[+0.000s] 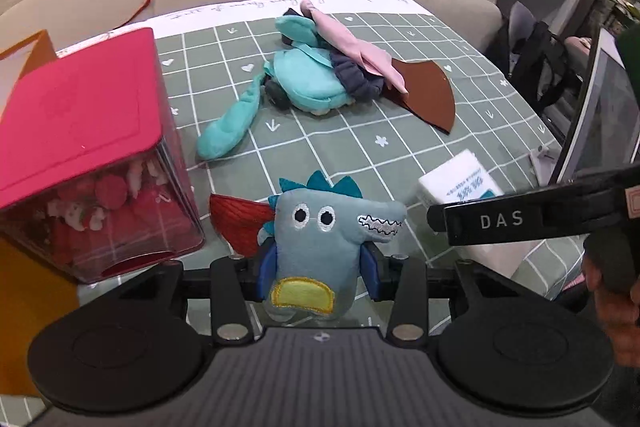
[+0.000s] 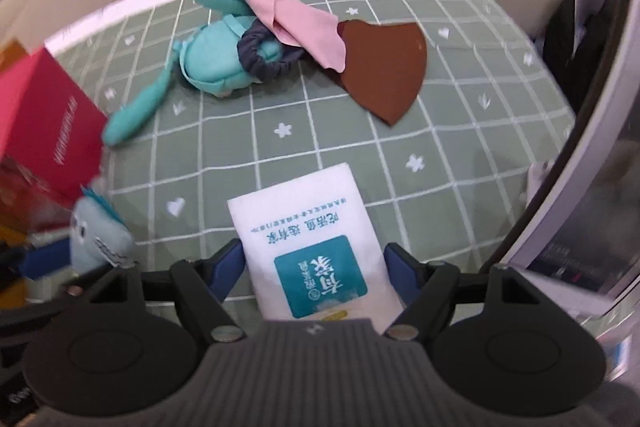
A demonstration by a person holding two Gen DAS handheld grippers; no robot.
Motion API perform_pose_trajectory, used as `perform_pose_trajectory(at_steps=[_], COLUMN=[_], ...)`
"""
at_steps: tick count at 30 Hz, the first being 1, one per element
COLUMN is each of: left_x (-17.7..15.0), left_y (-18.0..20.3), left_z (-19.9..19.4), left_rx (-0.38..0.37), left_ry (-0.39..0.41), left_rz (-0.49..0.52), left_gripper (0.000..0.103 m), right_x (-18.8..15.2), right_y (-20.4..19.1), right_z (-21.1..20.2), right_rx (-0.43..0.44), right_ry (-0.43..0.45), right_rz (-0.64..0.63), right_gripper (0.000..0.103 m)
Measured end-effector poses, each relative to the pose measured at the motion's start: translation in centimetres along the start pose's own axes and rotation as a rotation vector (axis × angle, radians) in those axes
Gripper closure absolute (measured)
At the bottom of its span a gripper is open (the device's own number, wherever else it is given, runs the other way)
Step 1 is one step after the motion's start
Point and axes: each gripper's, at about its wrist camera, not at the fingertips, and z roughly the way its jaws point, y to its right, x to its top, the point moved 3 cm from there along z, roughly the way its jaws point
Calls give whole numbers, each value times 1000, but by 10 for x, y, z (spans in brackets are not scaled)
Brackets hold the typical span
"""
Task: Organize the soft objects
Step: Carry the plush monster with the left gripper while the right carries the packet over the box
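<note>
Even, bright indoor light with soft shadows. Strong fisheye bending and dark corners showed in both views. Left wrist view was sharp; right wrist view smeared at its left edge, blurring the red box (image 2: 48,131) and the blue plush (image 2: 100,239).

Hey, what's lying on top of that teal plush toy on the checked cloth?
A pink cloth drapes over the teal plush toy, with a dark blue scrunchie against it. The pink cloth also overlaps a brown piece. What the cloth hides of the toy's far side can't be seen.
</note>
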Motion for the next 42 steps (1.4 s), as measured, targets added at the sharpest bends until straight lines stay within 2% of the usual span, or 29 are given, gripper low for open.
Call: perform_pose_trajectory(at_steps=[3, 6, 9, 16, 20, 23, 29, 33, 38, 42], left_x=[1, 7, 16, 26, 32, 42, 52, 51, 56, 68], left_y=[0, -1, 3, -11, -18, -22, -22, -24, -43, -63], left_z=[-2, -5, -12, -18, -24, -32, -62, -84, -113, -146], left_rx=[49, 52, 66, 46, 49, 21, 0, -4, -47, 13], left_ry=[-67, -128, -133, -199, -210, -208, -193, -179, -177, -128], left_rz=[-27, -82, -82, -176, -193, -206, -213, -210, -246, -211], left_gripper=[55, 55, 55, 55, 56, 56, 56, 56, 56, 56], right_x=[-6, -9, -10, -5, 2, 8, 12, 10, 15, 25], right_y=[4, 10, 13, 2, -7, -12, -28, -44, -77, -113], right_z=[-1, -3, -10, -28, -41, -53, -83, -99, -126, -154], right_rx=[-1, -14, 11, 11, -2, 8, 11, -22, 26, 49], right_ry=[-15, -32, -25, -6, 13, 36, 81, 102, 149, 209], right_rz=[31, 71, 107, 106, 82, 71, 29, -28, -98, -176], right_gripper=[29, 29, 29, 29, 29, 29, 29, 29, 29, 30])
